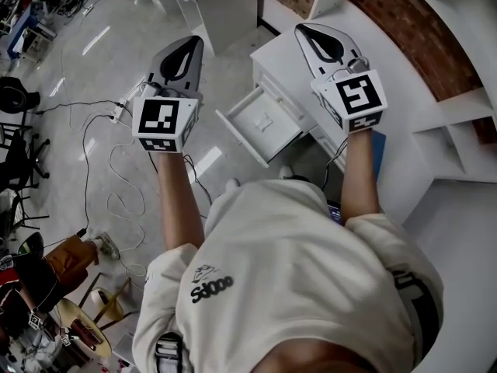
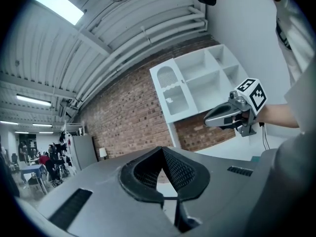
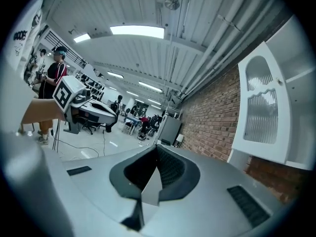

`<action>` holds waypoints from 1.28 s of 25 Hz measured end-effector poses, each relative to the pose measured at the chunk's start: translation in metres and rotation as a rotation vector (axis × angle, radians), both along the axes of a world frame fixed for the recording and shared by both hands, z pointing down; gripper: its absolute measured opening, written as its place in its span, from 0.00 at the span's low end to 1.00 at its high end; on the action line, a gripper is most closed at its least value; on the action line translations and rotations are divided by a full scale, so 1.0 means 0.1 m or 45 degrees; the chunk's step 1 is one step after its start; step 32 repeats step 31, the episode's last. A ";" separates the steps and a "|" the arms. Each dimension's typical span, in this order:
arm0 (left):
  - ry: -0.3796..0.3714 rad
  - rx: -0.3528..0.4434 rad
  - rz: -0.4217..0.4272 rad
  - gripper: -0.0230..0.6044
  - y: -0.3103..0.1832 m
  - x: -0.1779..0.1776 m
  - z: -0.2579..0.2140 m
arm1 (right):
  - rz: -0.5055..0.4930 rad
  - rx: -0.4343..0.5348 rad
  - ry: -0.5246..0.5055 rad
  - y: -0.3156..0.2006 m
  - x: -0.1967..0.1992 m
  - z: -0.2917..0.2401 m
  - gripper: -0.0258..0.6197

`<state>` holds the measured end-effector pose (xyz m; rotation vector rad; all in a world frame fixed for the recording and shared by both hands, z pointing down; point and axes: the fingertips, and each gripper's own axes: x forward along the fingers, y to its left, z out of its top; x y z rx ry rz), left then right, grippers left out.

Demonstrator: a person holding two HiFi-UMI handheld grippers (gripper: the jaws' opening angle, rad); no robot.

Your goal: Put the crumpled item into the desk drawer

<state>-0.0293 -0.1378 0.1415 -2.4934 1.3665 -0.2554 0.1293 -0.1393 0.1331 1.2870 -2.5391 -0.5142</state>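
Observation:
Both grippers are held up in front of the person, above an open white drawer (image 1: 260,123) of the white desk (image 1: 411,92). The drawer looks empty inside. My left gripper (image 1: 186,49) hangs left of the drawer over the floor, its jaws shut with nothing between them. My right gripper (image 1: 314,33) hovers above the desk top, also shut and empty. The left gripper view has its own jaws (image 2: 163,154) pointing up at the ceiling, with the right gripper (image 2: 224,116) to the side. The right gripper view shows its jaws (image 3: 157,154) and the left gripper (image 3: 94,108). No crumpled item shows in any view.
Cables (image 1: 101,130) trail over the grey floor left of the desk. A brick wall (image 1: 404,14) runs behind the desk, and a white shelf unit (image 2: 197,83) hangs on it. Chairs and clutter stand at the far left. People (image 3: 52,78) stand in the room's background.

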 end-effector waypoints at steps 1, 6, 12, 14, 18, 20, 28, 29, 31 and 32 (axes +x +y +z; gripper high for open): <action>0.001 0.002 -0.002 0.06 0.00 -0.01 -0.02 | -0.002 -0.002 0.008 0.00 -0.01 0.00 0.05; -0.004 -0.006 -0.001 0.06 0.01 -0.01 0.02 | 0.004 -0.014 0.044 0.00 0.01 0.08 0.05; -0.013 -0.027 -0.004 0.06 -0.01 -0.02 0.08 | 0.012 -0.034 0.053 -0.04 0.05 0.15 0.05; -0.010 -0.043 -0.004 0.06 -0.03 -0.03 0.12 | 0.019 -0.036 0.057 -0.07 0.07 0.18 0.05; -0.004 -0.055 -0.002 0.06 -0.07 -0.02 0.17 | 0.030 -0.048 0.043 -0.10 0.11 0.22 0.05; -0.010 -0.056 -0.002 0.06 -0.10 -0.01 0.18 | 0.037 -0.049 0.041 -0.13 0.14 0.24 0.05; -0.026 -0.072 0.012 0.06 -0.16 0.07 0.22 | 0.049 -0.067 0.028 -0.21 0.22 0.27 0.05; -0.025 -0.073 0.012 0.06 -0.16 0.07 0.22 | 0.049 -0.070 0.027 -0.21 0.22 0.27 0.05; -0.024 -0.075 0.012 0.06 -0.18 0.07 0.22 | 0.049 -0.074 0.026 -0.23 0.22 0.28 0.05; -0.024 -0.075 0.012 0.06 -0.18 0.07 0.22 | 0.049 -0.074 0.026 -0.23 0.22 0.28 0.05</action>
